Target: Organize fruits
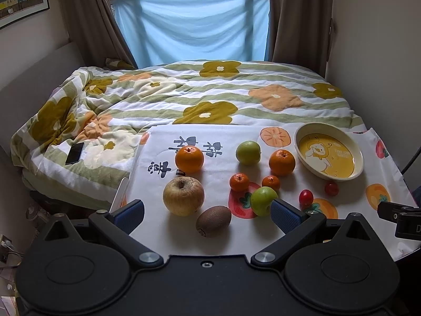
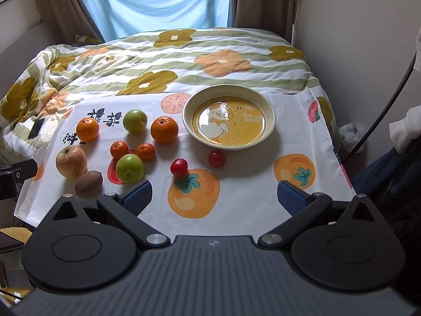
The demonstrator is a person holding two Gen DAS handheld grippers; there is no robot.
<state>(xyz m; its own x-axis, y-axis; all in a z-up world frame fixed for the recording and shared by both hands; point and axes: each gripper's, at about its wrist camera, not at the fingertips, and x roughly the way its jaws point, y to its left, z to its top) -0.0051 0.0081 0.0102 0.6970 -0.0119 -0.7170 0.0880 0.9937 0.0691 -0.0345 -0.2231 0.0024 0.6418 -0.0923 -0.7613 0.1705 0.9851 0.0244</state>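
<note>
The bed (image 1: 210,97) under its flowered quilt takes up most of the room, and a printed cloth (image 2: 236,210) lies at its near end with everything on it. The yellow duck bowl (image 2: 229,97) sits empty at the far right of the cloth; all the fruit lies loose to its left. If the cloth rests on soft bedding, any press downward could tilt the bowl or set round fruit rolling.

The left gripper (image 1: 208,212) hangs with its jaws spread wide and empty, the big pale apple (image 1: 183,196) and the kiwi (image 1: 213,220) in the gap ahead, a green apple (image 1: 263,200) nearly touching its right pad. Closing there may knock that one away. The right gripper (image 2: 214,196) is equally wide and empty, over bare cloth near a cherry tomato (image 2: 179,166). That tomato and its twin (image 2: 217,158) are small and slick; a hard squeeze could burst them, a loose one let them slip
</note>
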